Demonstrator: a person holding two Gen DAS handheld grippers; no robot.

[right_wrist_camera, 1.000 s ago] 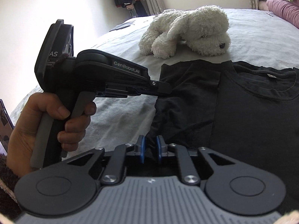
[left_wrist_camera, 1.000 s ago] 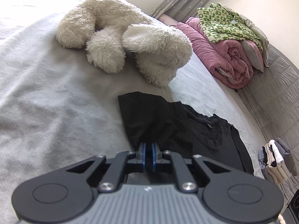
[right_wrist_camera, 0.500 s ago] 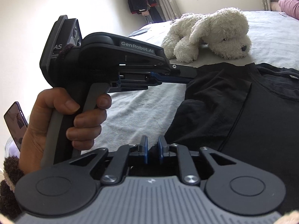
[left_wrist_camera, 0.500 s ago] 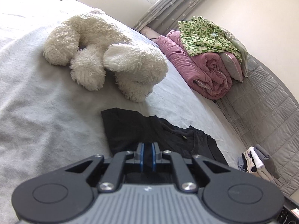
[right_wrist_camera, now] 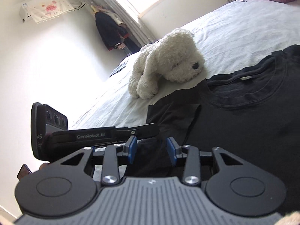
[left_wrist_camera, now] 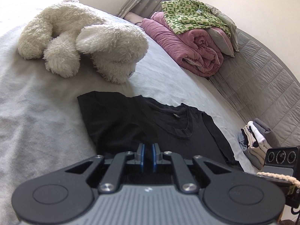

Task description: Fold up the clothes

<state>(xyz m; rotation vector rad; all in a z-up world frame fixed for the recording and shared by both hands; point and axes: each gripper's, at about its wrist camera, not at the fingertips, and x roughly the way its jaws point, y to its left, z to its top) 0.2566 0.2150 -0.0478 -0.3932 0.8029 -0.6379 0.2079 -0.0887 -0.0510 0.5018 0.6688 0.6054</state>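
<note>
Two grippers work at the near edge of a black T-shirt (left_wrist_camera: 150, 123) spread flat on a pale grey bed sheet (left_wrist_camera: 33, 112). The left gripper (left_wrist_camera: 148, 156) has its blue pads drawn narrow, a thin slit between them over the dark cloth; whether fabric is pinched there cannot be told from its own view. The right gripper (right_wrist_camera: 152, 151) is opening, its pads standing apart with a fold of the shirt's near-left sleeve area lying between them, not pressed. In the right wrist view the left gripper's body lies level just to the left, its tip over the shirt's edge.

The shirt lies with its collar toward the far side, label showing inside the neck, one sleeve already folded inward on the left. Just beyond its far-left corner a white plush dog (left_wrist_camera: 84, 43) lies on the sheet, close to the shirt.

Farther right, a rolled pink quilt (left_wrist_camera: 189, 45) carries a green patterned garment (left_wrist_camera: 191, 15) and a grey pillow (left_wrist_camera: 223, 31). A quilted grey headboard (left_wrist_camera: 262, 86) curves along the right, with a small stack of folded clothes (left_wrist_camera: 256, 138) near it. Curtains (right_wrist_camera: 120, 7), hanging dark clothes (right_wrist_camera: 110, 31) and a covered air conditioner (right_wrist_camera: 45, 7) fill the far wall.
</note>
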